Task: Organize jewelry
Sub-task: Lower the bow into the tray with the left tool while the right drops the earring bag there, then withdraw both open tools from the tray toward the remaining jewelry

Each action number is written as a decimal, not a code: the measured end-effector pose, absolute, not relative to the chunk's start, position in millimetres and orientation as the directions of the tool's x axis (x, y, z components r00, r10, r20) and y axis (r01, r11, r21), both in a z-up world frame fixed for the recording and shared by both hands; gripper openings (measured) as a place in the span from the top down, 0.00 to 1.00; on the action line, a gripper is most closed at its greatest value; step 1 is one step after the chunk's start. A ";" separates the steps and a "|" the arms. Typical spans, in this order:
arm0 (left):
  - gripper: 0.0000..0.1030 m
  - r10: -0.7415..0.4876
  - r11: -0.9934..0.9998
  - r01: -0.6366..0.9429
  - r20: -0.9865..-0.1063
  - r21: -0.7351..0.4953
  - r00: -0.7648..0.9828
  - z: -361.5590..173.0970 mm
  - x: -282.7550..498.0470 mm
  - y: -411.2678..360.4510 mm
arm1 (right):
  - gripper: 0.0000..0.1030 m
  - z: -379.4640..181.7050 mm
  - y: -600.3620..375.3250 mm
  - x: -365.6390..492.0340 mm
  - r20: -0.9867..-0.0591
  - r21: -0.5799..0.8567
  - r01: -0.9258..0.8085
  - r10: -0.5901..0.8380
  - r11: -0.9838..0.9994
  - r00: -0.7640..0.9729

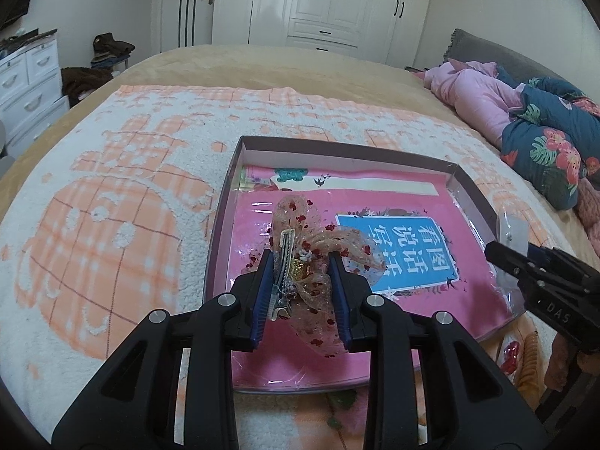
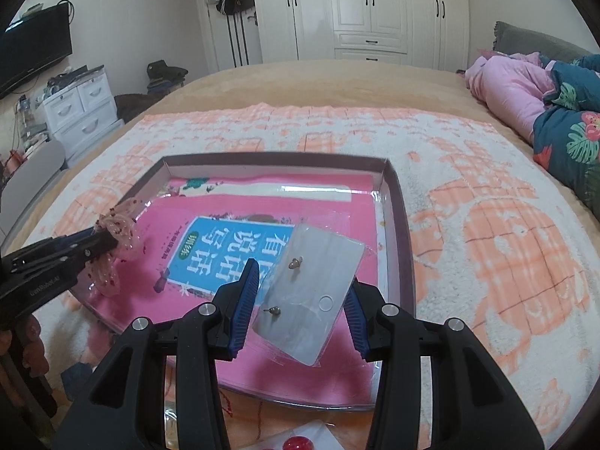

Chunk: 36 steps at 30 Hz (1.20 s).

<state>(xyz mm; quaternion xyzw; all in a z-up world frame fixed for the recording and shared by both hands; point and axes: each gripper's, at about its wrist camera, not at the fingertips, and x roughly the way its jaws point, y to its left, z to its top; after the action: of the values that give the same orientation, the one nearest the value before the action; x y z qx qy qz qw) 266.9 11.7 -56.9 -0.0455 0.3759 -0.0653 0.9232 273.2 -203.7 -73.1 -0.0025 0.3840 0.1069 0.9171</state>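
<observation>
A sheer pink hair bow (image 1: pixel 352 243) with red flowers and a metal clip is pinched between the blue pads of my left gripper (image 1: pixel 300 257), which is shut on it over the near left part of the shallow clear tray (image 1: pixel 348 152). The tray has a pink printed sheet with a blue label in its bottom. My right gripper (image 2: pixel 303 277) is shut on a clear earring card (image 2: pixel 322 247) with two small studs, held tilted over the tray's near right part. In the right wrist view the left gripper (image 2: pixel 105 242) and the bow (image 2: pixel 123 225) show at the left. In the left wrist view the right gripper (image 1: pixel 498 253) and the card (image 1: pixel 513 227) show at the right.
The tray lies on a white and orange towel (image 1: pixel 112 206) spread over a bed. Folded pink and floral bedding (image 1: pixel 543 142) is piled at the right. An orange coil tie (image 1: pixel 530 360) and a red piece (image 1: pixel 512 356) lie near the tray's front corner. White drawers (image 1: pixel 30 82) stand at the left.
</observation>
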 end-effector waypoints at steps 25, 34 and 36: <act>0.57 -0.135 0.989 0.059 -0.678 -0.134 0.722 -55.6 261.5 15.3 | 0.25 -73.2 -224.1 260.2 -0.670 0.128 -0.162 0.206 0.978 0.713; 0.31 -0.132 0.988 0.045 -0.639 -0.150 0.758 -40.9 245.9 18.9 | 0.18 -58.0 -223.5 237.7 -0.624 0.103 -0.171 0.198 0.980 0.756; 0.25 -0.124 0.989 0.041 -0.626 -0.145 0.770 -35.6 240.8 19.1 | 0.17 -55.0 -224.4 232.9 -0.614 0.103 -0.172 0.199 0.980 0.764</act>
<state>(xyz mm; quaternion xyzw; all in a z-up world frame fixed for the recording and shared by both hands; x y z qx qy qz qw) 240.8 19.1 -35.6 -0.0612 0.3362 -0.0439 0.9388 232.9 -224.4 -55.0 0.0204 0.3294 0.0987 0.9388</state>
